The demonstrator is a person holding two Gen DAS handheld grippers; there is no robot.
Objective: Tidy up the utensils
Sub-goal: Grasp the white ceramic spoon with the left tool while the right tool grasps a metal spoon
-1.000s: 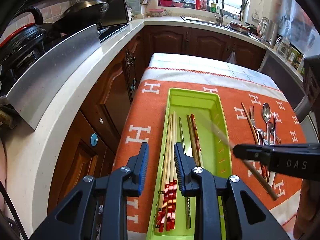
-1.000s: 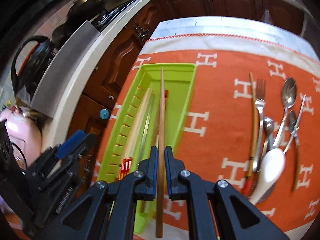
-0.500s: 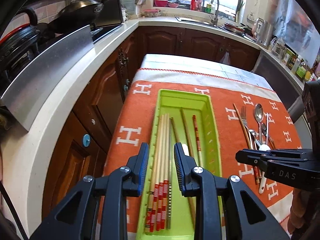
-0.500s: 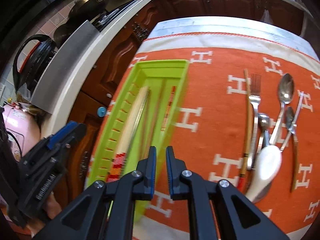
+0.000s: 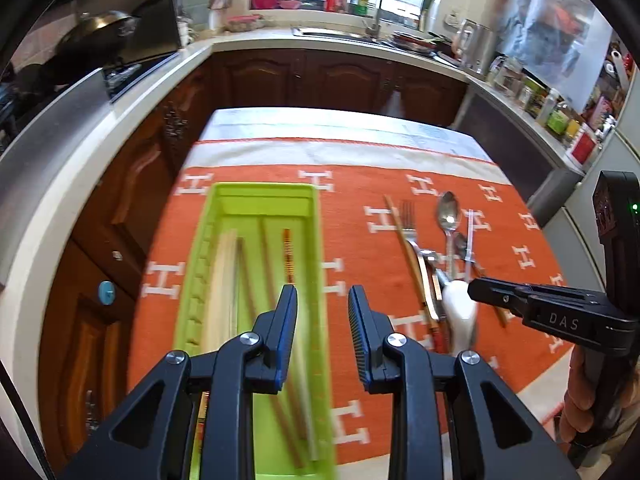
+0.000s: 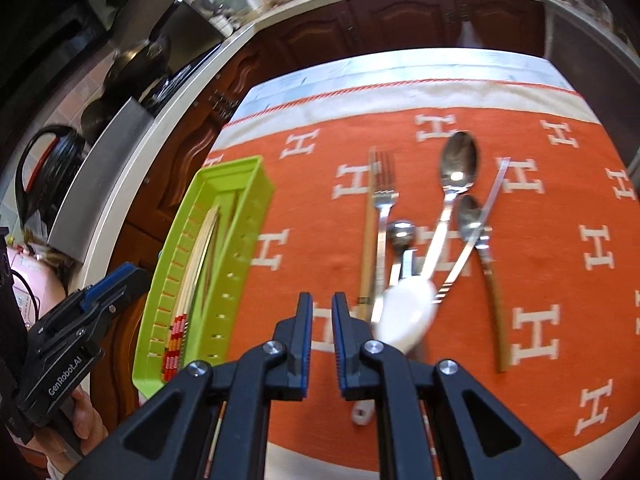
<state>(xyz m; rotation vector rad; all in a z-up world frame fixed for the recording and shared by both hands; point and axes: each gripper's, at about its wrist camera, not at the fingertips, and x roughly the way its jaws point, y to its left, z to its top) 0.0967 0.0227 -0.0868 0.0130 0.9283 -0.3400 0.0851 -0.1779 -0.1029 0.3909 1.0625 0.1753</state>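
Observation:
A lime green tray (image 5: 208,248) (image 6: 240,224) lies on the left of the orange cloth and holds several chopsticks (image 5: 224,280) (image 6: 200,252). A loose pile of utensils lies to its right: a fork (image 6: 383,208), a large metal spoon (image 6: 458,164), a white ceramic spoon (image 6: 408,312) (image 5: 460,308) and a wooden chopstick (image 6: 367,248). My left gripper (image 5: 322,308) is open and empty above the tray's right wall. My right gripper (image 6: 321,316) (image 5: 496,292) is open a little and empty, just left of the white spoon.
The orange cloth (image 6: 560,200) with white H marks covers a table beside dark wood cabinets (image 5: 320,80). A counter with a steel cleaver blade (image 6: 100,184), pans and a kettle runs along the left. A sink (image 5: 372,8) stands at the back.
The right gripper let go of the chopstick into the tray and moved right toward the utensil pile. The left gripper shifted right over the tray's right wall and stayed open.

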